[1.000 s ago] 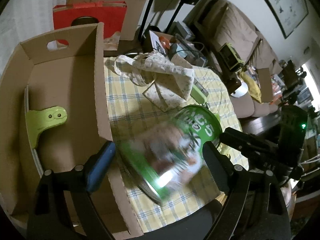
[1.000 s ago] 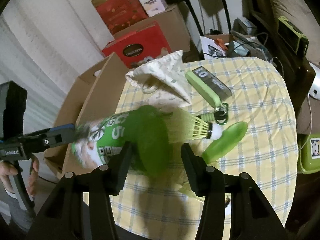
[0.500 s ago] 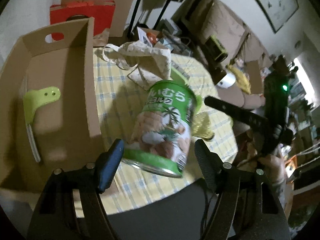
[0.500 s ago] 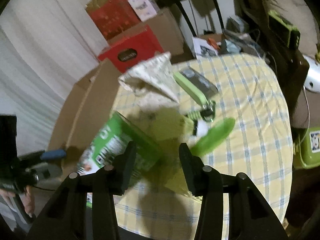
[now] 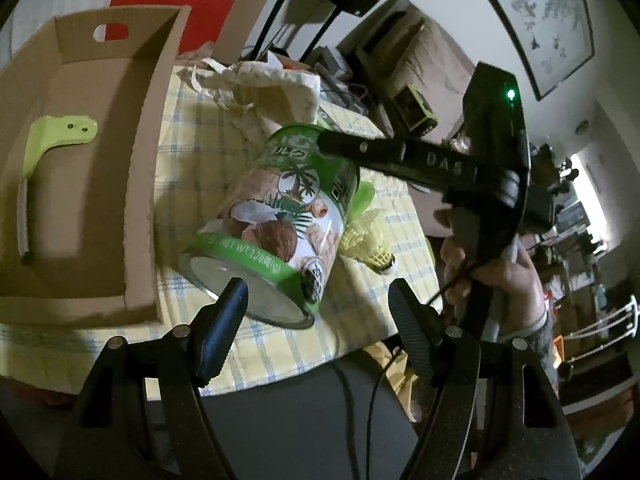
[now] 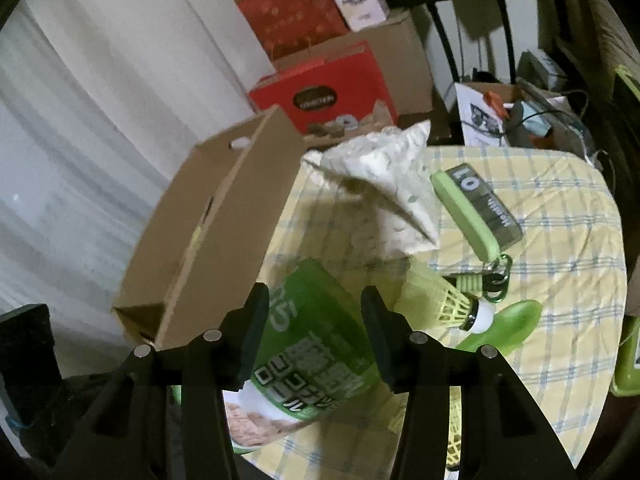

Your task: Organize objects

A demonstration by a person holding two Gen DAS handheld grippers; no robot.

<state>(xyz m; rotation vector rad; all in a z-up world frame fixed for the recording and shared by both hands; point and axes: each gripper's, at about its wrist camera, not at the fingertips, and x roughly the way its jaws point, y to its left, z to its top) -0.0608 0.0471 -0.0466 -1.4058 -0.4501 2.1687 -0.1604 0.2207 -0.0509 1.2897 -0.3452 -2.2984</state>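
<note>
A green coconut-picture can (image 5: 276, 216) is tilted above the yellow checked tablecloth (image 5: 188, 168), next to the open cardboard box (image 5: 84, 184). My right gripper (image 6: 312, 328) is shut on the can (image 6: 308, 356), its fingers on both sides of the upper end. My left gripper (image 5: 316, 312) is open, its fingertips just below the can's metal bottom, apart from it. A light green bracket (image 5: 56, 136) lies inside the box.
A cloth bag (image 6: 384, 176), a green case with a carabiner (image 6: 476, 208), a yellow shuttlecock (image 6: 444, 300) and a green spoon-like piece (image 6: 508, 324) lie on the table. Red and brown boxes (image 6: 328, 92) stand behind.
The can was lifted off the table and swung upright-tilted in my right gripper. My left gripper drew back below it, staying open.
</note>
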